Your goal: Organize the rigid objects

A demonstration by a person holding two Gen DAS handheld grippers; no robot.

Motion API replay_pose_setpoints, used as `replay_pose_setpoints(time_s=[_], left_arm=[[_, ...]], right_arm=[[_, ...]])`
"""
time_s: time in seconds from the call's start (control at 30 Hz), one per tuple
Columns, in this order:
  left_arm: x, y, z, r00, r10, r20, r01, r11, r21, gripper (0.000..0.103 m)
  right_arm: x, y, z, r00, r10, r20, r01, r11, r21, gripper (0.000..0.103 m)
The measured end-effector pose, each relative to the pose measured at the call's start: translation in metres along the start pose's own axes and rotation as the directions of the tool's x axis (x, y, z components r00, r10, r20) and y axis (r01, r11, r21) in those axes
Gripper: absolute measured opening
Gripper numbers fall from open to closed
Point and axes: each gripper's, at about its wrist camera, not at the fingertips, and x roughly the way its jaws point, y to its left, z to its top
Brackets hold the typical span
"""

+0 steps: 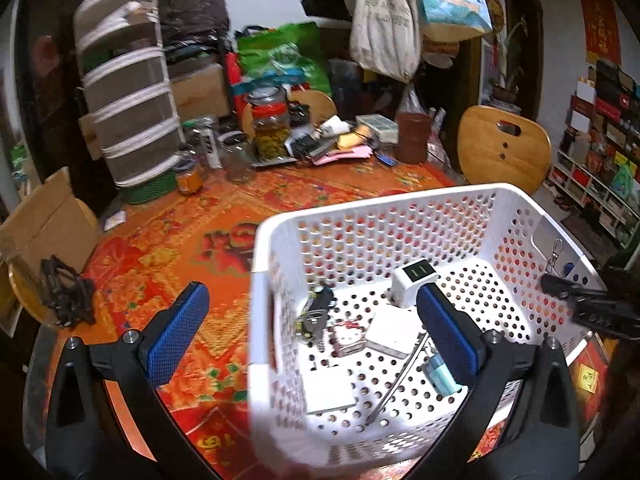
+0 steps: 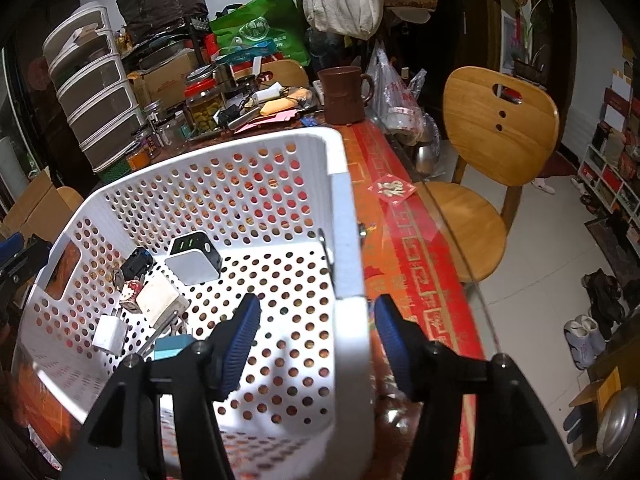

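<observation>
A white perforated basket [image 1: 400,204] stands on the orange-red tablecloth. In it lie a white charger cube [image 1: 414,280], a black toy car [image 1: 318,306], a Hello Kitty trinket [image 1: 348,334], two white adapters [image 1: 330,394], a teal part [image 1: 440,374] and a metal rod [image 1: 396,384]. My left gripper [image 1: 316,328] is wide open astride the basket's left wall, neither pad touching it. My right gripper [image 2: 316,336] stands open astride the basket's right wall [image 2: 350,320]. Its inner pad is clear of the wall and its outer pad is close beside it. The charger cube [image 2: 194,258] lies beyond it.
Clutter lines the table's far side: a drawer tower [image 1: 128,92], a pickle jar [image 1: 272,128], a brown mug [image 2: 344,94]. A wooden chair [image 2: 500,120] stands past the table's right edge [image 2: 440,216]. A cardboard box [image 1: 44,224] sits at left. A binder clip [image 1: 554,254] hangs on the basket.
</observation>
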Motion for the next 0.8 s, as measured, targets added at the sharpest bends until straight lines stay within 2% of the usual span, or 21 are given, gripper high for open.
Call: replay_pose_setpoints(time_s=[0.07, 0.17, 0.23, 0.3, 0.37, 0.53, 0.6, 0.8], left_arm=[[-0.016, 0.006, -0.004, 1.0, 0.014, 0.028, -0.013, 1.0, -0.015, 0.102], [-0.05, 0.015, -0.014, 0.997, 0.029, 0.068, -0.027, 0.999, -0.032, 0.102], [-0.072, 0.019, -0.02, 0.997, 0.028, 0.078, -0.025, 0.999, -0.044, 0.102], [-0.096, 0.025, -0.03, 0.995, 0.041, 0.091, -0.035, 0.997, -0.063, 0.102], [-0.118, 0.03, -0.04, 0.994, 0.042, 0.101, -0.035, 0.996, -0.078, 0.102], [-0.165, 0.035, -0.068, 0.994, 0.041, 0.1, -0.03, 0.994, -0.103, 0.102], [-0.18, 0.034, -0.078, 0.995, 0.042, 0.095, -0.032, 0.994, -0.107, 0.102], [-0.2, 0.025, -0.09, 0.995, 0.048, 0.085, -0.039, 0.994, -0.102, 0.102]], right_arm=[[-0.022, 0.001, -0.003, 0.999, -0.005, 0.04, 0.005, 1.0, 0.0, 0.062], [-0.058, 0.008, -0.011, 0.995, -0.014, 0.096, 0.017, 0.999, -0.031, 0.085], [-0.083, 0.016, -0.021, 0.99, -0.015, 0.14, 0.023, 0.998, -0.056, 0.095], [-0.11, 0.027, -0.035, 0.982, -0.026, 0.185, 0.041, 0.996, -0.08, 0.1], [-0.137, 0.037, -0.053, 0.974, -0.012, 0.228, 0.033, 0.995, -0.089, 0.102], [-0.185, 0.052, -0.087, 0.961, 0.004, 0.275, 0.015, 0.997, -0.07, 0.103], [-0.196, 0.052, -0.095, 0.958, 0.018, 0.286, 0.001, 0.998, -0.066, 0.103], [-0.2, 0.057, -0.104, 0.968, 0.033, 0.25, -0.013, 0.997, -0.081, 0.103]])
